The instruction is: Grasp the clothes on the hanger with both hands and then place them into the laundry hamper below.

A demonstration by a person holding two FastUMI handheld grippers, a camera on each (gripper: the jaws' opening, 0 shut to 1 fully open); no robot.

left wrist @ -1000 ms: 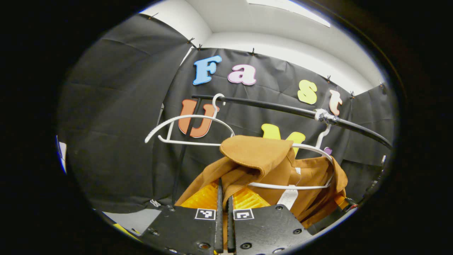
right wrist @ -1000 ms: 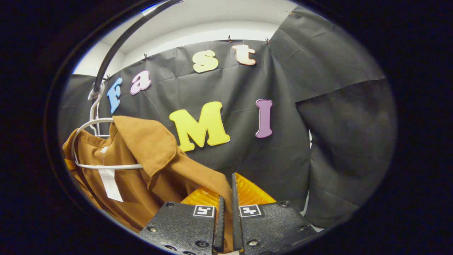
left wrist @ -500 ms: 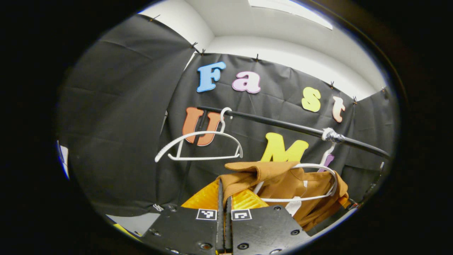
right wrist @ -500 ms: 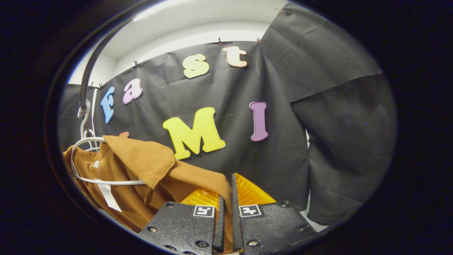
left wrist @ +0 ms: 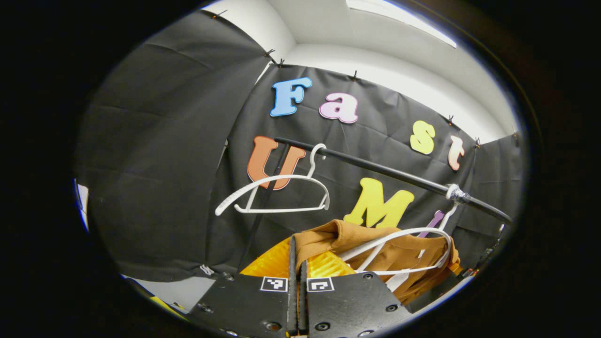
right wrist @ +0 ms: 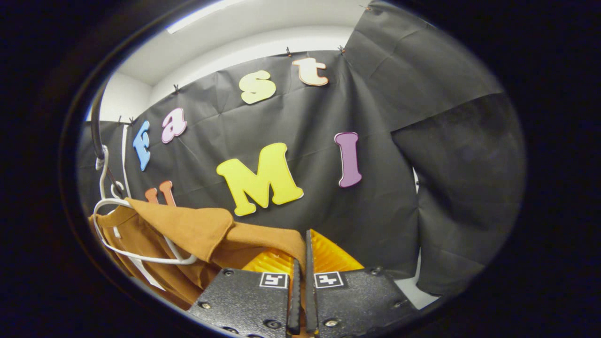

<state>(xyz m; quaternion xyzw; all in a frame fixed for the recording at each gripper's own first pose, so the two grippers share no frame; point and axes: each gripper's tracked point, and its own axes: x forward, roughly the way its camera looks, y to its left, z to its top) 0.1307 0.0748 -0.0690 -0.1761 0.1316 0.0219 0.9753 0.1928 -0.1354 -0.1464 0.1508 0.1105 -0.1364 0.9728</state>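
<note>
My left gripper (left wrist: pixel 296 249) is pressed together on a fold of the brown garment (left wrist: pixel 399 253), the cloth pinched between both fingers. My right gripper (right wrist: pixel 301 253) pinches the other shoulder of the brown garment (right wrist: pixel 188 230) the same way. The cloth stretches from each pair of fingers back to the white hanger (left wrist: pixel 404 244) it is draped over (a white tag dangles inside the collar). That hanger (right wrist: pixel 136 234) hooks onto the black rail (left wrist: pixel 375 166) at a taped spot. Farther along the rail hangs a bare white hanger (left wrist: pixel 277 192), well apart from the garment.
</note>
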